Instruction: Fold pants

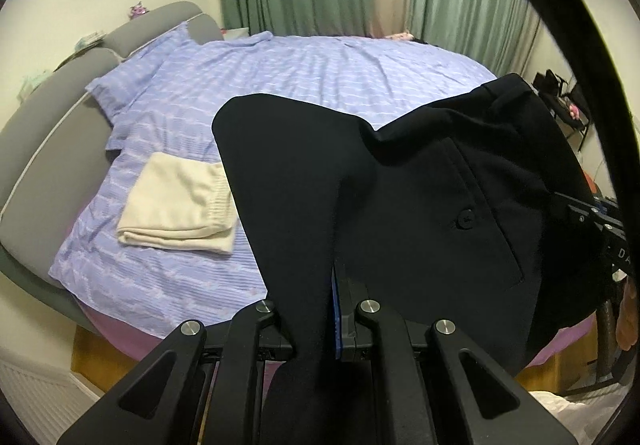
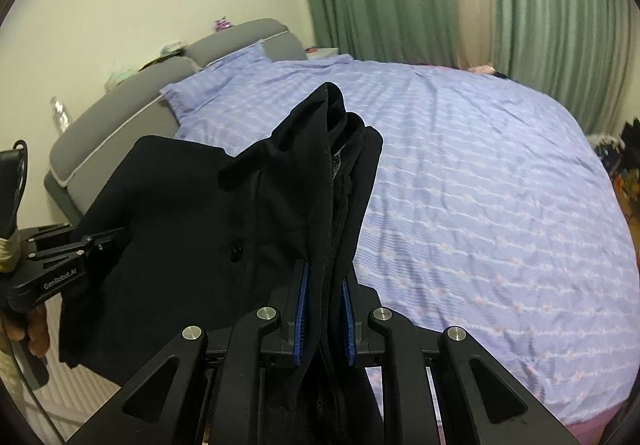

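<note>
One bed [image 1: 320, 65] with lilac striped cover beyond both grippers. One pair of black pants [image 1: 400, 185], one button visible, hangs bunched between left gripper [image 1: 316, 309] and right gripper [image 2: 324, 301], each clamped on cloth. One folded cream garment [image 1: 176, 205] left of the left gripper.

bed [image 1: 360, 65]: blue striped cover, grey padded headboard [image 1: 48, 117] | pillow [image 1: 132, 81]: by headboard | folded cream cloth [image 1: 176, 201]: flat on cover, near bed edge
</note>
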{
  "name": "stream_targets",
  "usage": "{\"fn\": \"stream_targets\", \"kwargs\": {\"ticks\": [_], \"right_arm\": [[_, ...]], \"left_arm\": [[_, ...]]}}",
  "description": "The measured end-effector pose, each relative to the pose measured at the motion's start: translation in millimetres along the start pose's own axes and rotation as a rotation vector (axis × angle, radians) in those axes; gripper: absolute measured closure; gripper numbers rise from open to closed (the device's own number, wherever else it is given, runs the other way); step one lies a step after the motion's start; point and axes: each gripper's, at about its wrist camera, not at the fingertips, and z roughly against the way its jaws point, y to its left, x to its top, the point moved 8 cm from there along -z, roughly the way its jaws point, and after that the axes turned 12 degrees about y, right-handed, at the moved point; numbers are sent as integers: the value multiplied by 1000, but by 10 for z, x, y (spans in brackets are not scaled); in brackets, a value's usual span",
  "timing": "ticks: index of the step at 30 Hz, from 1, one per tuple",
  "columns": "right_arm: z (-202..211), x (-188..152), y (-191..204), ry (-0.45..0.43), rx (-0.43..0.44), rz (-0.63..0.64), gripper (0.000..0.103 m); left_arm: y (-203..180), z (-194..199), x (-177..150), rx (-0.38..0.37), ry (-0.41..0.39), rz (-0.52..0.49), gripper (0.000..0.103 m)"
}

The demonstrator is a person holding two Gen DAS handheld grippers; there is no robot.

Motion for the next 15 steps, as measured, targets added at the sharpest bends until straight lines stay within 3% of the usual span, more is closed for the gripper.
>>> {"fn": "stream_targets", "kwargs": {"ticks": [4, 9, 15], "right_arm": [[-206, 89, 474, 6, -4, -8, 88], [-480, 133, 1036, 6, -17, -84, 88], [-835, 316, 1686, 64, -2, -122, 88]], "left_arm": [[530, -51, -48, -28, -3, 1, 91], [1298, -128, -39, -125, 19, -17, 91], [1963, -220, 125, -102, 57, -72, 91]]}}
